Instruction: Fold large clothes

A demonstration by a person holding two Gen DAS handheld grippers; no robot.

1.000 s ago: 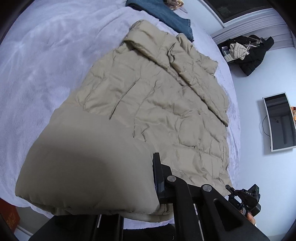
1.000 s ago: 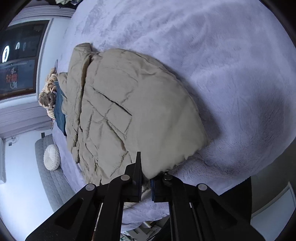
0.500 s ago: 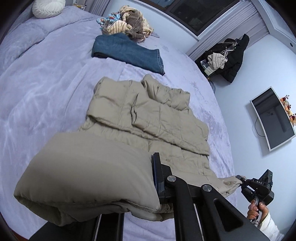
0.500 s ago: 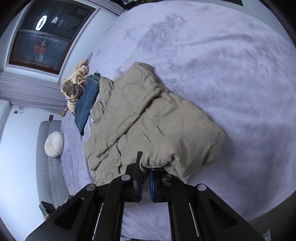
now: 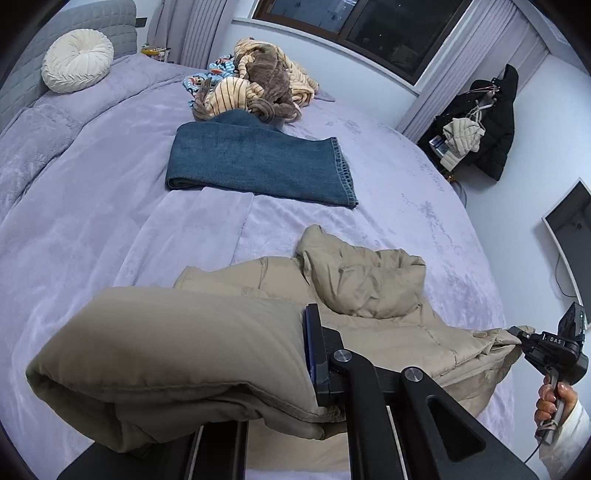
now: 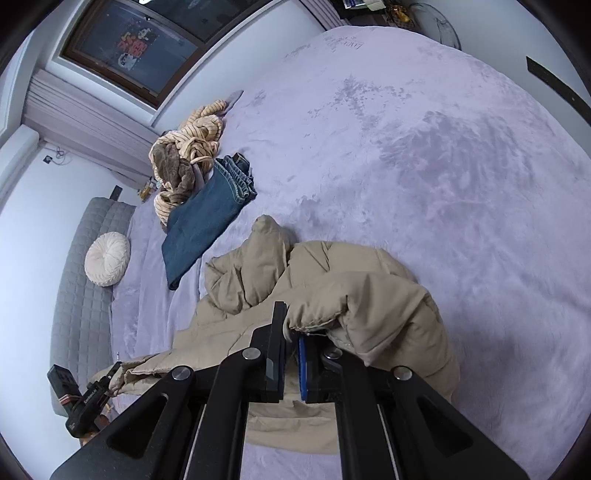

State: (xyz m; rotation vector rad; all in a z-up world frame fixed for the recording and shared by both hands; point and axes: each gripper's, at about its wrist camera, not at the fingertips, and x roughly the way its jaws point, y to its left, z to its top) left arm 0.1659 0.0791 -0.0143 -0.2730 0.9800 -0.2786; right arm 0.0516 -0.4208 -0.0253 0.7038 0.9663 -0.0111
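Across the lilac bed (image 5: pixel 110 206), both my tools, left tool (image 5: pixel 291 373) and right tool (image 6: pixel 291 354), each clenched on the tan jacket (image 5: pixel 369 288), have swung its near hem up and farther over the collar, so this fold is half made.

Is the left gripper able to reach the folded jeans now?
Probably not yet: the left gripper is shut on the beige jacket, so it is occupied. The bedspread toward the folded jeans lies open.

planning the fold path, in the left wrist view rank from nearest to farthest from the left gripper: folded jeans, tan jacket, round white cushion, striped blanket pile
1. tan jacket: clamped in the left gripper, bottom of the view.
2. folded jeans: mid-bed, straight beyond the jacket.
3. striped blanket pile: just behind the jeans, near the window.
4. round white cushion: far upper left, against the grey headboard.
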